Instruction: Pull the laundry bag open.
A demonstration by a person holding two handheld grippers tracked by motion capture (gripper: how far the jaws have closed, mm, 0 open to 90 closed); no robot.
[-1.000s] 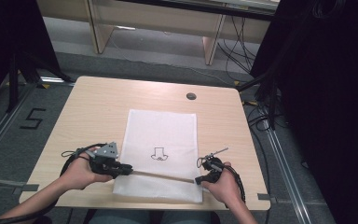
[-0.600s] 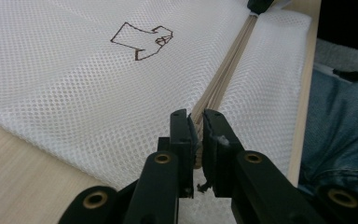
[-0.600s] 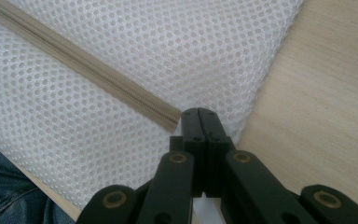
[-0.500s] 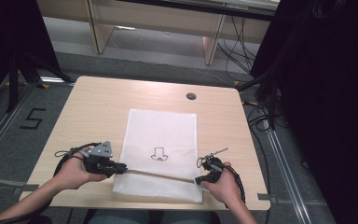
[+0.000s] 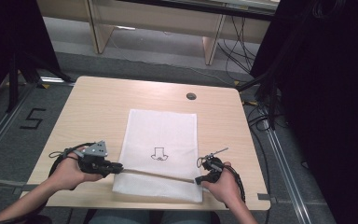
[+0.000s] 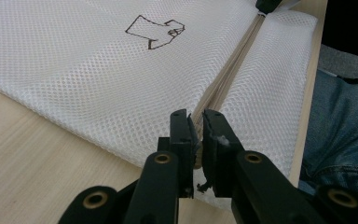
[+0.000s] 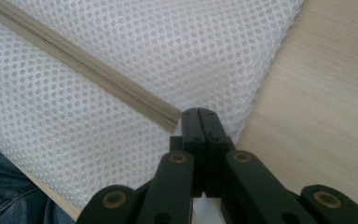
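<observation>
Holding the white mesh laundry bag [image 5: 161, 154] flat on the table [image 5: 102, 107], lower centre of the high view, with its beige zipper [image 5: 158, 174] running across the near end between my two grippers.

Left gripper [image 5: 114, 166]: jaws nearly closed, pinching what looks like the zipper's pull or slider end at the bag's left edge; in the left gripper view [image 6: 196, 130] a narrow gap remains, with the tape's end and a fleck of mesh in it. Right gripper [image 5: 199, 179]: jaws fully closed; in the right gripper view [image 7: 199, 119] the tips meet on the mesh at the zipper's right end, anchoring that corner.

Risks from here, as judgements:
- Left grip is narrow. If I pull along the zipper too fast or off its line, the jaws could slip off the pull.
- Mesh lies close to the teeth; a snag in the slider would jam it and drag the whole bag.
- Right anchor holds only a thin pinch of mesh. If it slips, the bag will bunch leftward rather than open or close.
- Lifting either hand would tent the fabric and skew the tape.
</observation>
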